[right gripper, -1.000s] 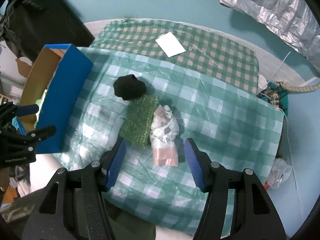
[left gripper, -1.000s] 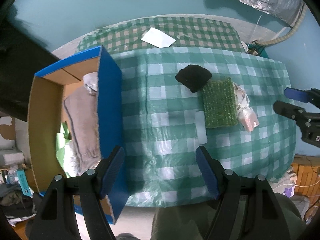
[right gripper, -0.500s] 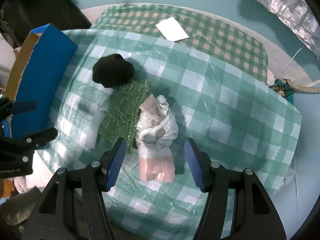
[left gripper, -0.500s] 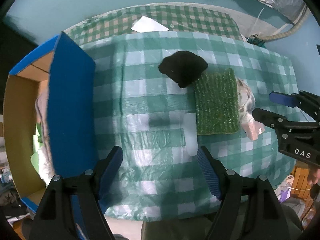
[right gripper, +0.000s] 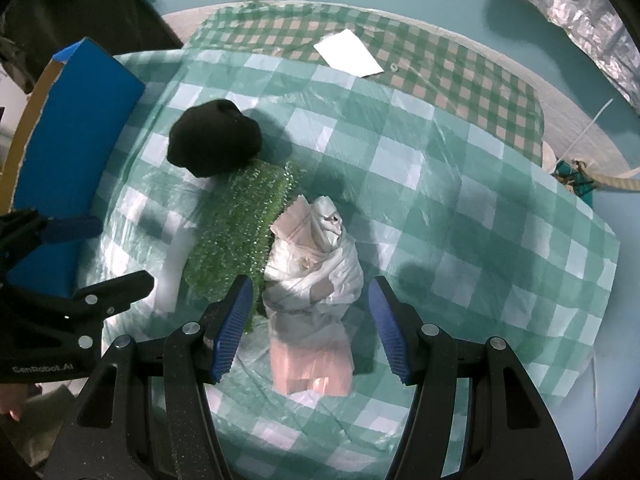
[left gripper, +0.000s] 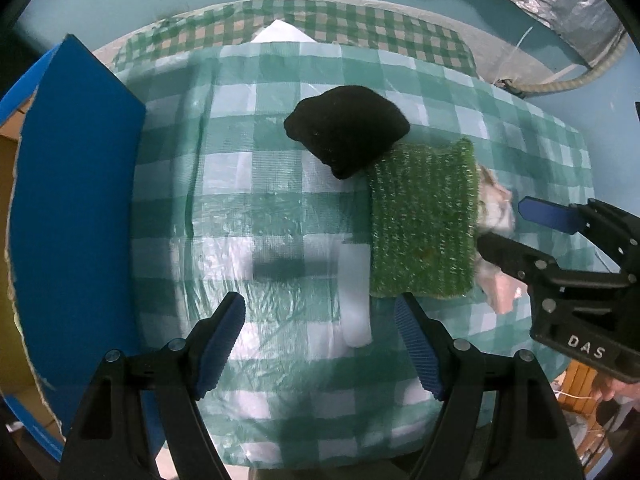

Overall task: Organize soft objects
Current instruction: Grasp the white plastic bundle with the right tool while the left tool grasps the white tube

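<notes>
On the green checked tablecloth (left gripper: 256, 208) lie a black soft lump (left gripper: 346, 130) (right gripper: 214, 142), a green knitted pad (left gripper: 422, 224) (right gripper: 240, 232) partly under it, and a white-and-pink bundle in plastic (right gripper: 316, 292) (left gripper: 494, 208) beside the pad. My right gripper (right gripper: 310, 328) is open, its jaws on either side of the bundle's lower part, not closed on it. My left gripper (left gripper: 320, 344) is open and empty above the cloth near the pad's near-left corner. A blue cardboard box (left gripper: 76, 216) (right gripper: 76, 120) stands at the left.
A white paper sheet (right gripper: 347, 53) lies on the far checked cloth (right gripper: 440, 76). A pale strip (left gripper: 354, 292) lies on the cloth by the pad. Crumpled foil (left gripper: 548, 4) hangs at the far right. The table edge is close below both grippers.
Both grippers have moved forward and down toward the objects. The right gripper's jaws now flank the bundle. The left gripper has swung right, away from the box.
</notes>
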{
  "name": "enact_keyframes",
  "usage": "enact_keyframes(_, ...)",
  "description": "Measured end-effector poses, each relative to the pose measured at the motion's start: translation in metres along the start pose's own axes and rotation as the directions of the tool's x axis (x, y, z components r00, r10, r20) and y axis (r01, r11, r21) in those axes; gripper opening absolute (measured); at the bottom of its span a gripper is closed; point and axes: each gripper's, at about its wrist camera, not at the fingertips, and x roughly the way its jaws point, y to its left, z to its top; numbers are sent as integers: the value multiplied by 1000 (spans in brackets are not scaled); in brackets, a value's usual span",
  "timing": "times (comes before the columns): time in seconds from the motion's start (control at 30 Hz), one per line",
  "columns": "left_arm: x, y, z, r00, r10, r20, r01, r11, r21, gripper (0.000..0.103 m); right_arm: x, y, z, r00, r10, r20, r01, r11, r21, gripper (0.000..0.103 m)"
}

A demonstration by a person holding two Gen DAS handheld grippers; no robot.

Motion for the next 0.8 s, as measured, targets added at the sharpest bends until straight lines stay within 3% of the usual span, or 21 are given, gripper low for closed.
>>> enact_keyframes(0.27, 14, -3, -2, 999, 44, -12, -44, 999, 9, 76, 17, 0, 0, 1000, 1, -26, -1, 1000, -9, 61)
enact_keyframes(0.43, 24, -2, -7, 998, 4, -61, -4, 1000, 6, 44, 19, 1, -2, 1000, -10, -19, 9, 1000, -9, 53)
enact_keyframes(0.5, 21, -1, -10, 999, -12, -46, 13, 1000, 8, 20, 18, 1, -3, 1000, -14, -14, 14, 1000, -13, 49)
enact_keyframes(0.57, 19, -2, -12, 999, -22, -47, 23, 1000, 18, 10, 17, 2, -5, 1000, -13, -14, 12, 1000, -12, 47)
enact_keyframes(0.8, 13, 10, -15, 999, -32, -30, 33, 999, 40, 4, 14, -1, -14, 999, -16, -29, 16, 1000, 7, 44)
